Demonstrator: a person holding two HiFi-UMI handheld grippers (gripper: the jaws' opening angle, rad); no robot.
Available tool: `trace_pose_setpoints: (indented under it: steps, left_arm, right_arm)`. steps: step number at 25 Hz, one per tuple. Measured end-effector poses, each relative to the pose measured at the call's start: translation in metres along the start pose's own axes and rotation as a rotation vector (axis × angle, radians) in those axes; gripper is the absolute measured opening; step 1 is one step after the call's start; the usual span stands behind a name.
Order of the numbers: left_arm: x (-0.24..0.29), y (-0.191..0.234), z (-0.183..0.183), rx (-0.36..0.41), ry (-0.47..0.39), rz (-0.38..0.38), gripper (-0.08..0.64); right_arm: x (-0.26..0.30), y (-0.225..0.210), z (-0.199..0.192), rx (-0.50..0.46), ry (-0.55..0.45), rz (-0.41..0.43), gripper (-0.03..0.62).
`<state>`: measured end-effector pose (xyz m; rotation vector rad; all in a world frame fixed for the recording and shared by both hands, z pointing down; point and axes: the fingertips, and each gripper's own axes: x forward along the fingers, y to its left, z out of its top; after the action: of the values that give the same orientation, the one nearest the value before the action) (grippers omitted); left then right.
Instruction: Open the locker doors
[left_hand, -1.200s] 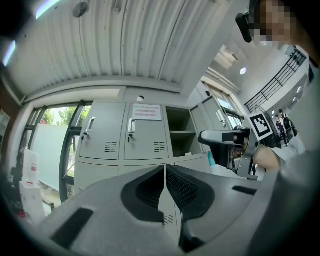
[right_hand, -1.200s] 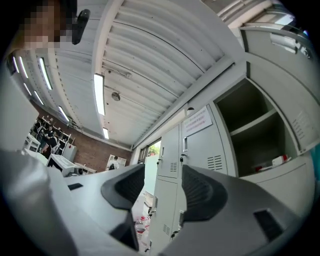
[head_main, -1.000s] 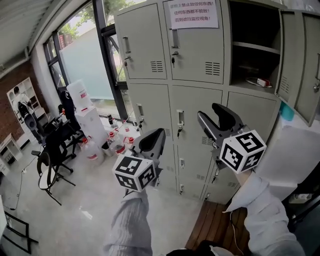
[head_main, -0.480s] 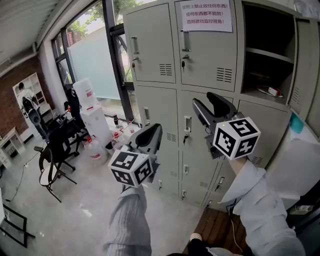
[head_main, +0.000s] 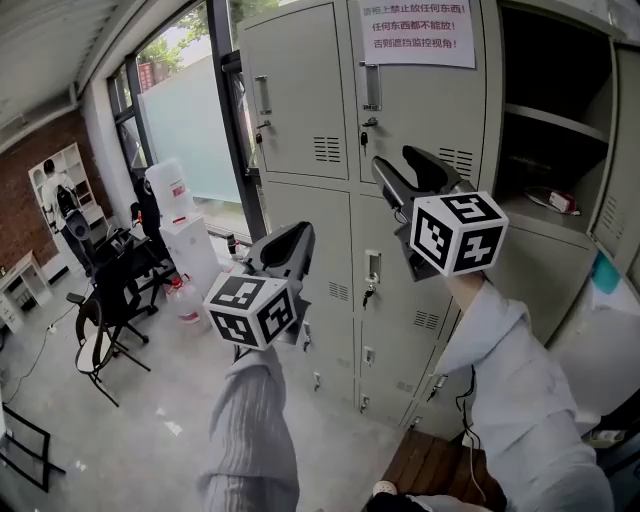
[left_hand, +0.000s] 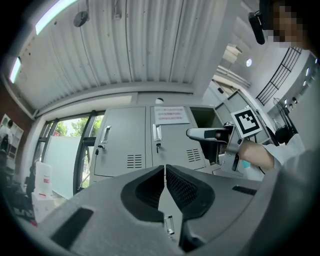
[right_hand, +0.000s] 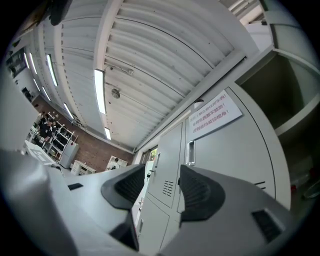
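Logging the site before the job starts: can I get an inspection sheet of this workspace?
Surface: grey floor.
Job's things: lockers, most doors shut; top right compartment open, small item on its shelf.
Clutter: water jugs, chairs.
Grippers: left gripper shut, empty; right gripper open, empty, raised before the door with the notice.
Cables: thin lead at the lockers' foot.
Surroundings: window, brick wall, person far left.
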<state>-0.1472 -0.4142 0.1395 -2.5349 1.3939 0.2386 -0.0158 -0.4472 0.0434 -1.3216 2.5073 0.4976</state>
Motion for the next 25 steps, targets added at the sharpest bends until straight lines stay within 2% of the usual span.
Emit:
trace_pose_setpoints:
  steps: [9,15,25]
  left_arm:
    - [0.052,0.025,-0.006,0.02,-0.004,0.026,0.017]
    - [0.078,0.043,0.007,0.015,-0.007,0.043,0.017]
    - [0.085,0.071,0.029,0.007,0.0,0.081,0.017]
  right_arm:
    - [0.066,-0.032,0.0,-0.022,0.001,0.004,0.215]
    - [0.101,-0.044,0.003,-0.007,0.016,0.011,0.215]
    - [0.156,-0.057,0.012,-0.023,0.061,-0.059,0.215]
